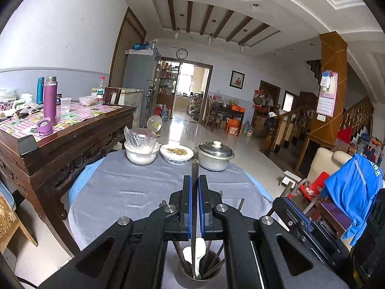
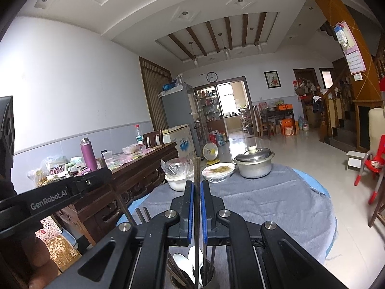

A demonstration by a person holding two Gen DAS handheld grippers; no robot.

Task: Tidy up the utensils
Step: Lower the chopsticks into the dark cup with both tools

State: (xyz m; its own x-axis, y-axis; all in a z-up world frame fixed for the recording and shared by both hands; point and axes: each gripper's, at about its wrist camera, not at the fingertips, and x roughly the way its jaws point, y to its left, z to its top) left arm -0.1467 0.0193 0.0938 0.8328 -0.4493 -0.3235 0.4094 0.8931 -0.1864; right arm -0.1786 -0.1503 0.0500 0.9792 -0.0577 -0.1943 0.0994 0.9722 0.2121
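Chopstick [image 1: 194, 192] dark, slender, upright, clamped in left gripper [image 1: 195, 180] jaws; right gripper [image 2: 196, 187] jaws clamp another [image 2: 197, 192].

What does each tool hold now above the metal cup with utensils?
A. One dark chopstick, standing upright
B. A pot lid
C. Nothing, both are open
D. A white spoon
A: the left tool and the right tool are each closed on a dark chopstick above the cup.
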